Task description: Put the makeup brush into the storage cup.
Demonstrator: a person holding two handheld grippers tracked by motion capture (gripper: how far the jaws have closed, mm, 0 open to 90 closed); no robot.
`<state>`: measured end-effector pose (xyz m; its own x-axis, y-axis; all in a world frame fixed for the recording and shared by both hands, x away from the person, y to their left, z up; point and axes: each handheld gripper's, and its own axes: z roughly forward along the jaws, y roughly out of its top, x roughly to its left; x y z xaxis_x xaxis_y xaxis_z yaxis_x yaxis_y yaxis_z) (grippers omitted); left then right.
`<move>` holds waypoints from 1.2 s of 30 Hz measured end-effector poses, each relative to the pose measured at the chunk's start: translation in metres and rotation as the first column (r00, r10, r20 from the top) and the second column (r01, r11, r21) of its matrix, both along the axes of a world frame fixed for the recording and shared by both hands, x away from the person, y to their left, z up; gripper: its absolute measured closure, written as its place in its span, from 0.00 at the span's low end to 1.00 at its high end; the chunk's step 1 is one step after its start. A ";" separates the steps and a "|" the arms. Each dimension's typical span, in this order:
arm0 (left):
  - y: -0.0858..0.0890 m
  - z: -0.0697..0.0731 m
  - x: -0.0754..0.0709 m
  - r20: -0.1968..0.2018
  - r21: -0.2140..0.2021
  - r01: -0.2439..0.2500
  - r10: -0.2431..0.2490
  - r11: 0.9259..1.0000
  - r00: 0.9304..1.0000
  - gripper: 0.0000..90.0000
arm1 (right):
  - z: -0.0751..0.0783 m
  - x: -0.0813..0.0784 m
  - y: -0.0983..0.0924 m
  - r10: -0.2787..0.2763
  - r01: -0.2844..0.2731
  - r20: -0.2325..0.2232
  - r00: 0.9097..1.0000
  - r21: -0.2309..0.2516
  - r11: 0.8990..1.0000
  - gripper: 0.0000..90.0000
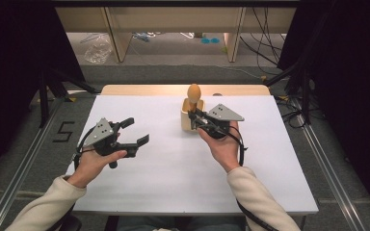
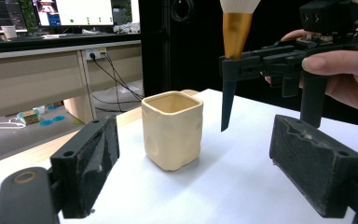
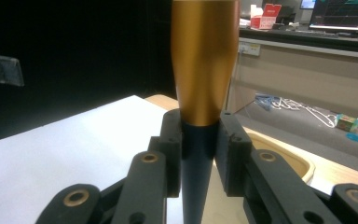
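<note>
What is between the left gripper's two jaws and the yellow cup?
Nothing: in the left gripper view, bare white table lies between the open left gripper and the cup.

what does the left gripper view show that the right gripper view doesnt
Left gripper view alone: the whole cream square ceramic cup standing upright on the white table, the left gripper with its jaws open and nothing between them, and the person's hand on the right gripper.

Right gripper view alone: a close look at the right gripper's pads clamped on the brush's dark stem, just below the gold.

Both: the brush with the gold ferrule and dark pointed handle, held upright, tip down.
</note>
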<state>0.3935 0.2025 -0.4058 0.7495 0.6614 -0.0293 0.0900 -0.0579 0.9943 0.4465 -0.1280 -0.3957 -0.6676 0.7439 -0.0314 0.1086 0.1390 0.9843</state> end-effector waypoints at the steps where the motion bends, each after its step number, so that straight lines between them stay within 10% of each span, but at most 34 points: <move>1: 0.000 -0.001 -0.001 -0.007 -0.005 -0.005 0.004 1.000 1.000 0.17 | 0.000 0.000 0.000 0.001 -0.001 -0.005 1.000 0.002 1.000 0.84; 36: 0.007 -0.004 -0.001 -0.006 0.008 -0.025 0.025 1.000 1.000 0.17 | 0.019 0.022 0.000 -0.024 0.024 0.022 0.999 0.020 1.000 0.84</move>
<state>0.3921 0.2095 -0.4097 0.7327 0.6800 -0.0284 0.0978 -0.0639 0.9932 0.4683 -0.1280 -0.3771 -0.6490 0.7601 -0.0312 0.0898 0.1173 0.9890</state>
